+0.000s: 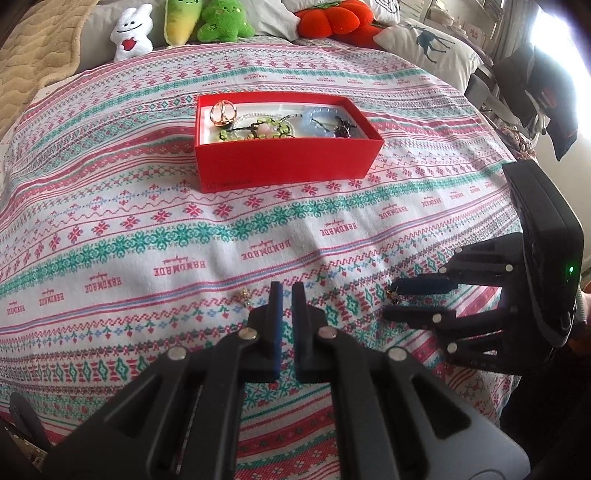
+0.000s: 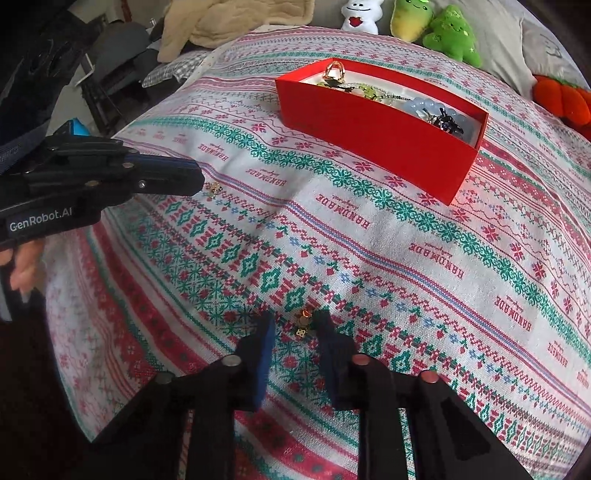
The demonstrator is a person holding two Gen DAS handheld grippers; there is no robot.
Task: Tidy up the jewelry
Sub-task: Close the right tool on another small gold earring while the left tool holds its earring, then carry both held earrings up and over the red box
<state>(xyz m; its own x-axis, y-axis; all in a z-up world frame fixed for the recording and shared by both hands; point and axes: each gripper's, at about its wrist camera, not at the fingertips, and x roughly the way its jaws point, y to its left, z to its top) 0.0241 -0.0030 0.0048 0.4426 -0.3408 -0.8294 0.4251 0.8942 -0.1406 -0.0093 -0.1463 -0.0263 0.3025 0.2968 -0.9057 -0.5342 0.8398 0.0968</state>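
1. A bed covered by a white patterned cloth (image 1: 155, 206) with red and green knitted-style bands carries everything
2. An open red cardboard box (image 1: 288, 162) sits toward the far edge of the cloth; it holds a gold ring (image 1: 222, 110), a green beaded bracelet (image 1: 255, 127), a pale blue bead bracelet (image 1: 317, 118) and a dark piece (image 1: 343, 127)
3. The left gripper (image 1: 287, 291) is clenched with nothing between its pads, poised above the near part of the cloth
4. A small gold earring (image 1: 244, 296) lies on the cloth just beside the left gripper's tip
5. The right gripper (image 2: 295, 326) points steeply down at the near edge; its jaws are not closed on anything, with a gap between the pads
6. A second small gold earring (image 2: 303, 325) lies on the cloth between the right fingers, neither pad pressing it
7. Plush toys (image 1: 177, 26) line the far edge of the bed
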